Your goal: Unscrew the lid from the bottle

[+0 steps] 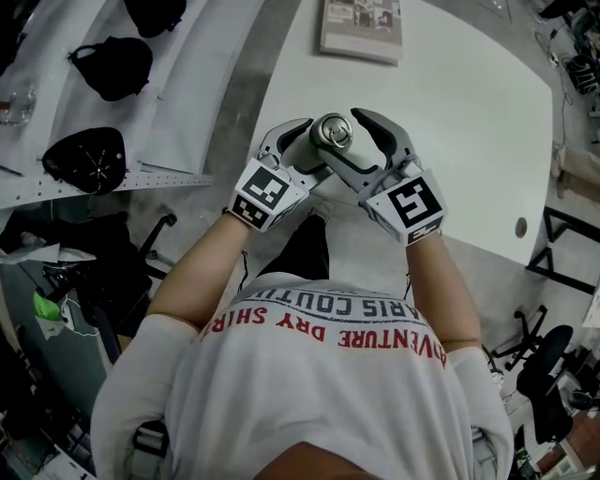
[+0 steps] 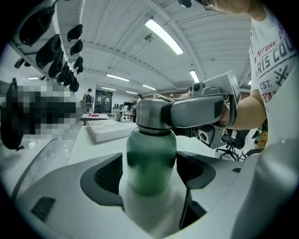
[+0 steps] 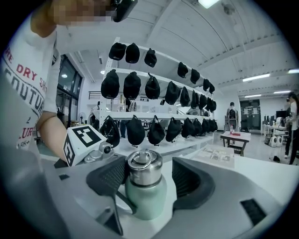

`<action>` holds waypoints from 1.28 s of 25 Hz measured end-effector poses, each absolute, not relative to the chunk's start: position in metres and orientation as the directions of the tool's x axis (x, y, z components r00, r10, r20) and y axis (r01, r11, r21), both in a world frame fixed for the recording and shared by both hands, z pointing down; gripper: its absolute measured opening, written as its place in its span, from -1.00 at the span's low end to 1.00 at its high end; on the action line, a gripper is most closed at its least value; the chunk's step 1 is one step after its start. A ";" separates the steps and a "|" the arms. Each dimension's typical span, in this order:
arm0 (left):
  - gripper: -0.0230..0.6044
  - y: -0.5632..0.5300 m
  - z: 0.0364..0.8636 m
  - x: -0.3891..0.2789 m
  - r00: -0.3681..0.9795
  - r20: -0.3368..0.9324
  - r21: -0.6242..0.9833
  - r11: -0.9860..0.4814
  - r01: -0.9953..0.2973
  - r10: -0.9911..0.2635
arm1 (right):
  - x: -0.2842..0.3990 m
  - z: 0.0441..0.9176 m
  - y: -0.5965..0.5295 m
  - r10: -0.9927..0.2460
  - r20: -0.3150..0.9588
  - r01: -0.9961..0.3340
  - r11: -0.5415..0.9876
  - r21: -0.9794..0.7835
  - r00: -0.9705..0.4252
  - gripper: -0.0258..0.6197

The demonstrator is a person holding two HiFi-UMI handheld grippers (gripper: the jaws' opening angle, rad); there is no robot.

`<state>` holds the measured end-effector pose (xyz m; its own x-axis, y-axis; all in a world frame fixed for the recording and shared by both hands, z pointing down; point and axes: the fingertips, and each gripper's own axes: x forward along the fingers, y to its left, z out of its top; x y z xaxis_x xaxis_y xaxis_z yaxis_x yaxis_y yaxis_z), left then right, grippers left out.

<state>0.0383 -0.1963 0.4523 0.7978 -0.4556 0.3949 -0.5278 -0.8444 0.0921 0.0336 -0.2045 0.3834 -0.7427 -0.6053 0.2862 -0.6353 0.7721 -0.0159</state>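
A green bottle [image 2: 152, 158] with a steel lid [image 1: 333, 131] stands on the white table [image 1: 450, 103], close to the person's body. My left gripper [image 1: 314, 147] comes in from the left, and its two pads press the green body [image 3: 147, 200] in the left gripper view [image 2: 149, 172]. My right gripper [image 1: 345, 141] reaches in from the right at lid height. In the right gripper view [image 3: 149, 175] the lid [image 3: 145, 168] touches the left pad, and a strip of table shows between it and the right pad. One right finger [image 2: 196, 112] crosses the lid there.
A booklet [image 1: 361, 28] lies at the table's far edge. Shelves with several black caps [image 1: 98, 66] run along the left and show behind the bottle [image 3: 131, 84]. A flat white box [image 2: 112, 130] lies beyond the bottle. Office chairs [image 1: 548, 361] stand at the right.
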 end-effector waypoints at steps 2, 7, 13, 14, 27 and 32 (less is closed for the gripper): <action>0.21 -0.196 0.452 0.040 0.801 0.392 0.090 -0.847 -0.523 -0.453 | 0.032 0.384 -0.205 -0.605 0.286 -0.635 0.772 -0.017 -0.743 0.06; 0.21 -0.197 0.456 0.043 0.803 0.388 0.092 -0.848 -0.522 -0.453 | 0.029 0.386 -0.205 -0.604 0.281 -0.632 0.775 -0.011 -0.746 -0.03; 0.21 -0.198 0.455 0.043 0.805 0.384 0.090 -0.849 -0.521 -0.453 | 0.027 0.386 -0.204 -0.600 0.278 -0.625 0.781 -0.004 -0.751 -0.11; 0.21 -0.198 0.455 0.043 0.806 0.384 0.089 -0.851 -0.518 -0.451 | 0.027 0.386 -0.204 -0.598 0.278 -0.623 0.783 0.001 -0.752 -0.11; 0.21 -0.197 0.455 0.041 0.851 0.380 0.095 -0.899 -0.427 -0.364 | 0.023 0.385 -0.204 -0.546 0.279 -0.566 0.824 0.009 -0.790 -0.13; 0.21 -0.196 0.455 0.040 0.876 0.383 0.091 -0.932 -0.351 -0.293 | 0.019 0.382 -0.203 -0.495 0.272 -0.515 0.857 -0.002 -0.825 -0.13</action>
<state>0.0401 -0.1959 0.4554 0.8762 -0.2926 0.3829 -0.3508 -0.9320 0.0906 0.0192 -0.2031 0.3822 -0.8255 -0.4946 0.2720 -0.5145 0.8575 -0.0023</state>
